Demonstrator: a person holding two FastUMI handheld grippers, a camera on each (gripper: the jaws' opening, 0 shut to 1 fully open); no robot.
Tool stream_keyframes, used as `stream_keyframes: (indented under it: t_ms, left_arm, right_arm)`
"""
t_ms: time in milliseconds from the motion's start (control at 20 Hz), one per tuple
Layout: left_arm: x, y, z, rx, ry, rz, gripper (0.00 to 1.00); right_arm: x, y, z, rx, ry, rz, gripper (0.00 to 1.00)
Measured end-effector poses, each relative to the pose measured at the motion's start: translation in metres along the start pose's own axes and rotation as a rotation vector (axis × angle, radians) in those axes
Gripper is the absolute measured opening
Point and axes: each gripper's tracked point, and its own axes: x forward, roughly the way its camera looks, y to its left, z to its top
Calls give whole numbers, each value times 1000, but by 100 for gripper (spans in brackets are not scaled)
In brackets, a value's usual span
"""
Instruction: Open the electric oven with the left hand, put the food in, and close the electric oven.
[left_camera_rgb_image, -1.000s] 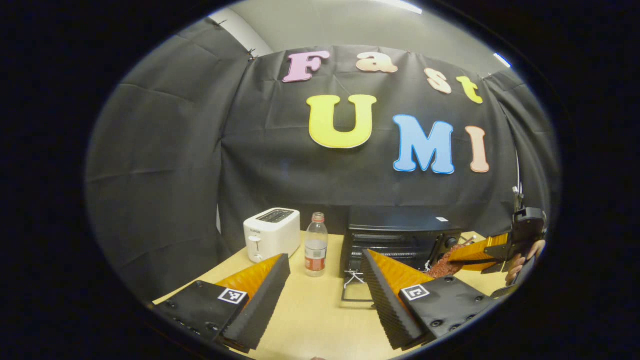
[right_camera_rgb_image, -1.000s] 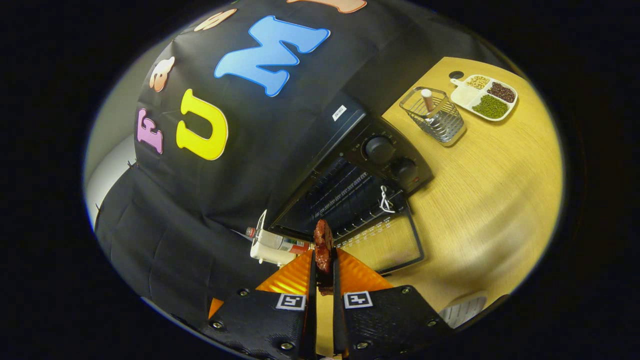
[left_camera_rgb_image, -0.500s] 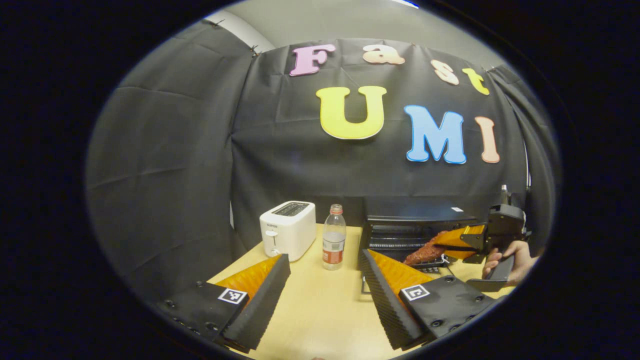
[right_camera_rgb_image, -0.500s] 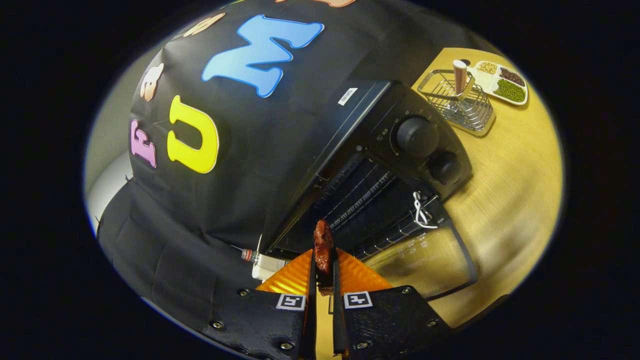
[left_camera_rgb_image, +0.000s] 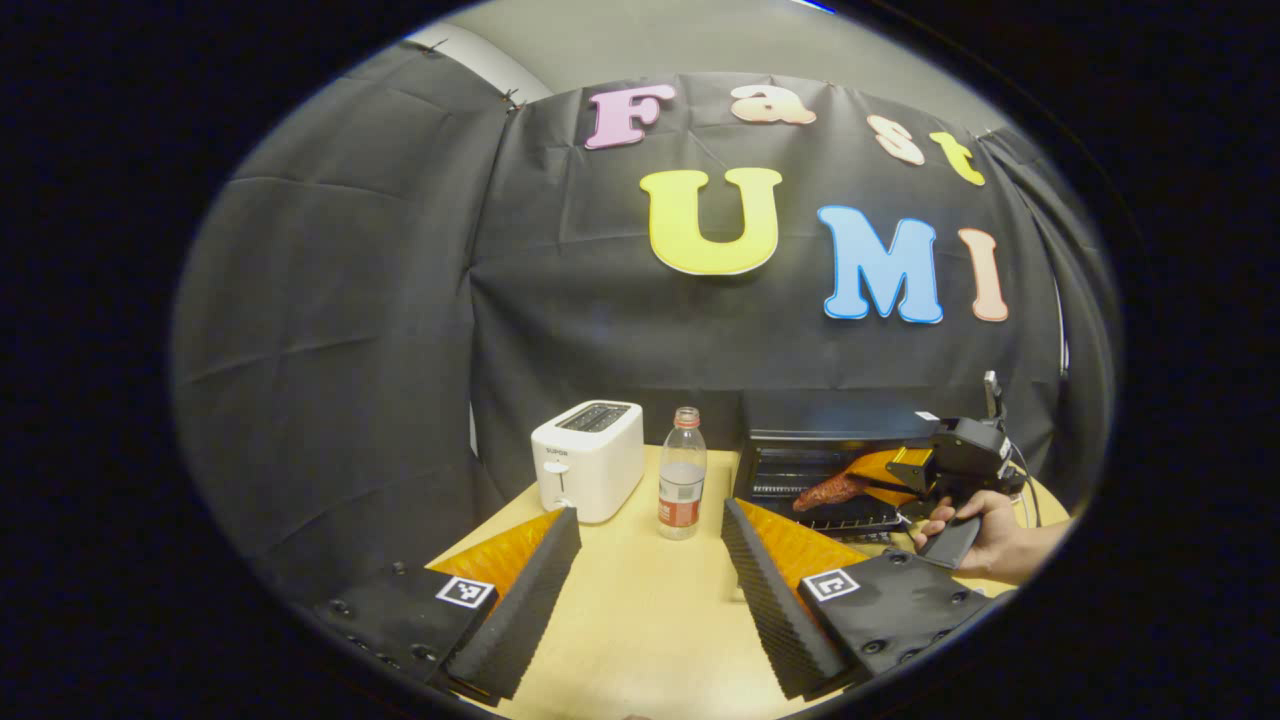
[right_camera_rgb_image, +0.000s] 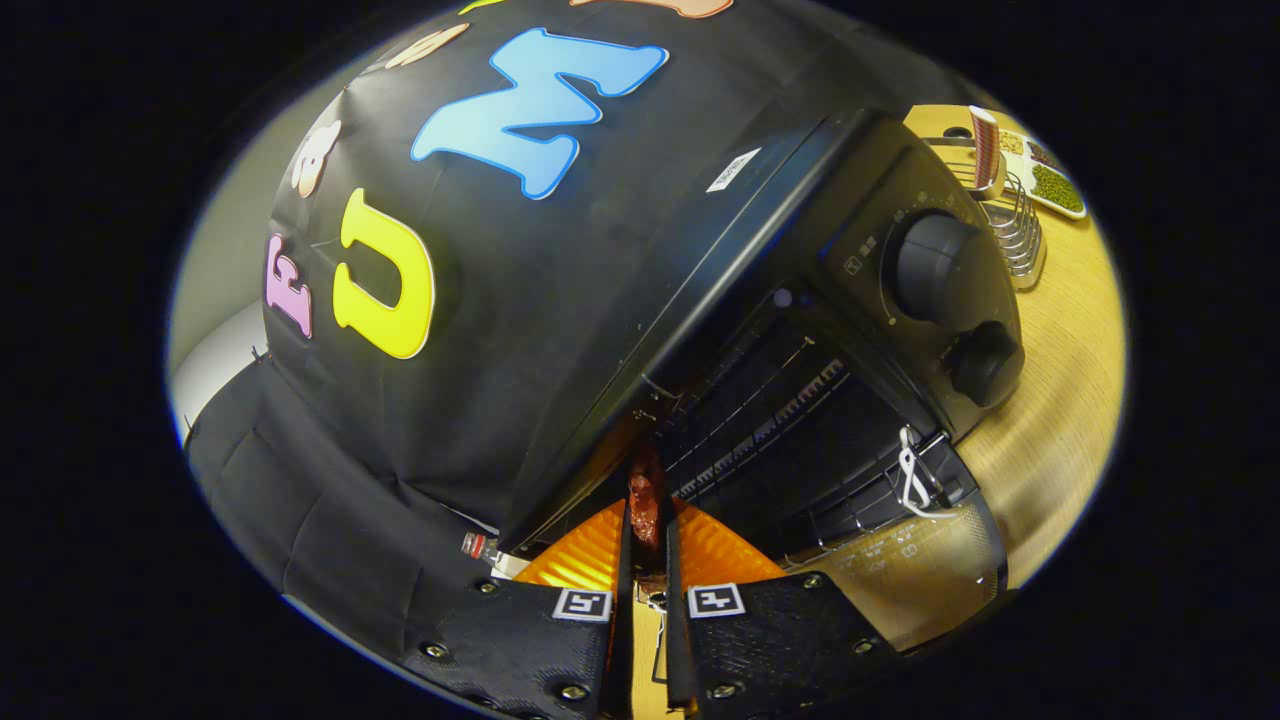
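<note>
Right now the right gripper (right_camera_rgb_image: 646, 520) has its jaws clamped on the food (right_camera_rgb_image: 646, 497), a reddish-brown strip of meat pinched between both fingers and poking out past the tips, and in the right gripper view its far end sits right at the mouth of the electric oven (right_camera_rgb_image: 800, 330), just in front of the wire rack (right_camera_rgb_image: 760, 400). The oven door (right_camera_rgb_image: 910, 565) is swung down flat and open, a white cord tied at its edge, and the two knobs (right_camera_rgb_image: 935, 265) sit on the panel beside the cavity. Over in the left gripper view, the same right gripper (left_camera_rgb_image: 872, 476) shows farther off with a hand (left_camera_rgb_image: 985, 530) on its grip, and the food (left_camera_rgb_image: 830, 491) is level with the oven (left_camera_rgb_image: 830, 470) opening. The left gripper (left_camera_rgb_image: 650, 575) hangs back above the wooden table (left_camera_rgb_image: 640, 620), its jaws wide apart and holding nothing. A white toaster (left_camera_rgb_image: 588, 458) and a clear water bottle (left_camera_rgb_image: 683, 473) stand side by side on the table to the left of the oven. Beyond the oven in the right gripper view there's a wire basket (right_camera_rgb_image: 1010, 220) and a tray of beans (right_camera_rgb_image: 1055, 180) on the tabletop
</note>
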Motion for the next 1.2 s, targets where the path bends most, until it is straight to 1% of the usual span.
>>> stream_keyframes:
  t_ms: [100,150,200,250,350,500,550,600,650,700,750,800,900,1050,1100,1150,1200]
  left_arm:
    - [2,0,-3,2,6,0,96]
    - [2,0,-4,0,10,1,96]
    - [4,0,-5,-4,12,0,100]
    - [4,0,-6,-5,14,1,100]
    - [3,0,-8,-4,17,3,100]
    - [2,0,-8,0,15,5,97]
    - [1,0,-7,2,12,6,96]
    - [1,0,-7,2,10,8,100]
    - [1,-1,-6,2,9,10,100]
    - [0,-1,-6,0,9,9,100]
    - [0,-2,-5,-2,9,8,100]
    - [0,-5,-6,-1,8,6,100]
    - [-2,-10,-6,4,4,1,100]
    - [-3,-24,-7,-1,1,-21,100]
    - [-3,-31,-9,-4,1,-31,96]
    - [-3,-38,-10,-5,0,-43,96]
    - [-1,-45,-12,-6,4,-56,100]
  right_arm:
    - [5,-10,7,-37,-29,-37,13]
    - [6,-20,9,-61,-36,-73,13]
    - [7,-27,10,-68,-29,-83,13]
    - [8,-27,9,-63,-26,-75,13]
    - [9,-33,11,-93,-35,-100,13]
    - [9,-45,15,-168,-33,-160,24]
    - [9,-50,16,-195,-34,-182,29]
    - [7,-52,19,-218,-40,-195,38]
    - [5,-52,18,-234,-41,-196,38]
    - [1,-46,18,-241,-34,-175,54]
    - [0,-52,16,-263,-38,-193,76]
    - [-4,-52,23,-289,-46,-207,98]
    - [-17,-42,25,-329,-52,-196,98]
    - [-43,-27,31,-423,-76,-178,98]
    - [-53,-21,34,-455,-81,-171,98]
    - [-64,-15,36,-484,-88,-160,98]
    - [-75,-10,40,-511,-99,-154,98]
